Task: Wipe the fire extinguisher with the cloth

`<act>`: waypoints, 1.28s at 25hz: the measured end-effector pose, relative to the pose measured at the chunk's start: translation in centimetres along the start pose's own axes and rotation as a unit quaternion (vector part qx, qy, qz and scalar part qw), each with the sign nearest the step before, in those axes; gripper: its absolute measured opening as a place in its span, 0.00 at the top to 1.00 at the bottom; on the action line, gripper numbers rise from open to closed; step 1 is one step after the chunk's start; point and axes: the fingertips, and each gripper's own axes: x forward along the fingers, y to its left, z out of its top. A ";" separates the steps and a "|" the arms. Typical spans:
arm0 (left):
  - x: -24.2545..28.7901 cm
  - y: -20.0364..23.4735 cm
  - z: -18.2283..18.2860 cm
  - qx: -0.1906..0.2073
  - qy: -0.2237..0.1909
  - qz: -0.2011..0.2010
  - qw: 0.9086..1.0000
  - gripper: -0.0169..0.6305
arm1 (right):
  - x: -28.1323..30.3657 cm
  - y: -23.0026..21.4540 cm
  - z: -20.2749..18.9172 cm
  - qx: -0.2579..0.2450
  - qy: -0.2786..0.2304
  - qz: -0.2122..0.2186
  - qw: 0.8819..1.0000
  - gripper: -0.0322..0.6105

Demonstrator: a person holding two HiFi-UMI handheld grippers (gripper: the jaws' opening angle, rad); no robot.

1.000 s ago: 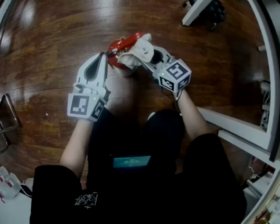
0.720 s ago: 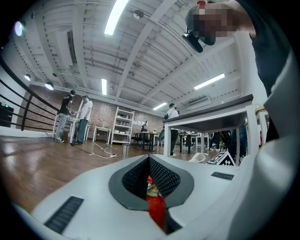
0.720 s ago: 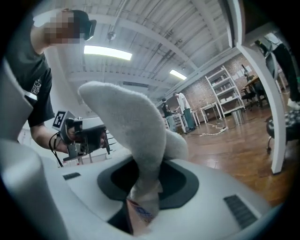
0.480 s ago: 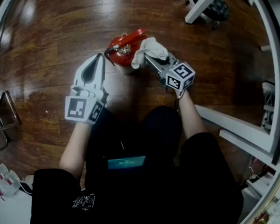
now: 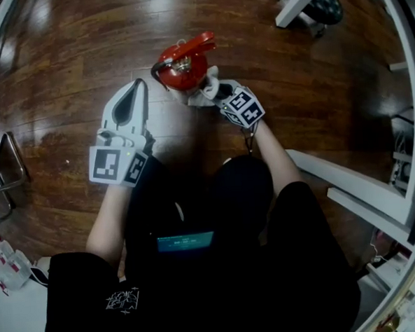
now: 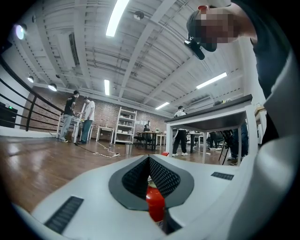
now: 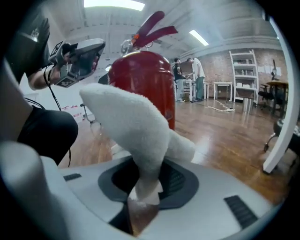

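**Cloth at the extinguisher's near side**

The red extinguisher [image 5: 180, 64] stands upright on the wood floor [image 5: 61, 58], just in front of the person's knees, with its red handle on top. The right gripper [image 5: 216, 92] is low at the extinguisher's near right side. Its 2 jaws are pinched on the white cloth [image 7: 133, 122], and a tail of the cloth hangs down between the pads. The rest of the cloth bulges out ahead of the jaws, in front of the red body. From the head view the cloth looks pressed to the cylinder's side, though the exact contact is hard to make out.

The left gripper [image 5: 134, 96] is to the left of the extinguisher, near it but apart from it. Its jaws are closed tip to tip with nothing between them. In the left gripper view a bit of the extinguisher's red shows through the gap behind the pads.
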 end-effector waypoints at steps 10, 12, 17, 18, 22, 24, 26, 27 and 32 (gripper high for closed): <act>-0.2 -0.3 0.2 -0.004 -0.006 -0.013 1.000 0.97 | -13.8 2.0 12.9 0.015 -0.135 0.025 0.990 0.75; -0.1 -0.3 0.2 -0.006 -0.006 -0.014 1.000 0.97 | -14.5 2.5 15.2 0.026 -0.146 0.030 0.989 0.75; -0.2 -0.5 0.1 -0.002 -0.003 -0.016 1.000 0.97 | -10.3 5.2 16.9 0.006 -0.099 0.046 0.994 0.75; -0.2 -0.5 0.1 -0.001 -0.002 -0.016 1.000 0.97 | -9.5 5.5 16.3 0.003 -0.089 0.049 0.995 0.75; -0.5 -0.1 0.1 0.003 0.001 -0.015 1.000 0.97 | -8.7 6.1 13.4 0.017 -0.066 0.054 0.996 0.76; -0.6 0.1 0.0 0.002 0.000 -0.014 1.000 0.97 | -7.2 5.8 10.5 0.021 -0.038 0.043 0.998 0.76; -0.6 0.0 -0.1 0.001 0.000 -0.015 1.000 0.97 | -4.5 5.0 6.9 0.039 -0.012 0.027 0.999 0.76; -0.6 -0.1 -0.1 0.000 0.000 -0.016 1.000 0.97 | -2.9 4.5 5.0 0.054 -0.003 0.020 0.998 0.76; -0.7 -0.1 -0.7 -0.004 0.005 -0.017 1.000 0.97 | 2.0 2.4 -1.6 0.106 0.018 0.000 0.994 0.76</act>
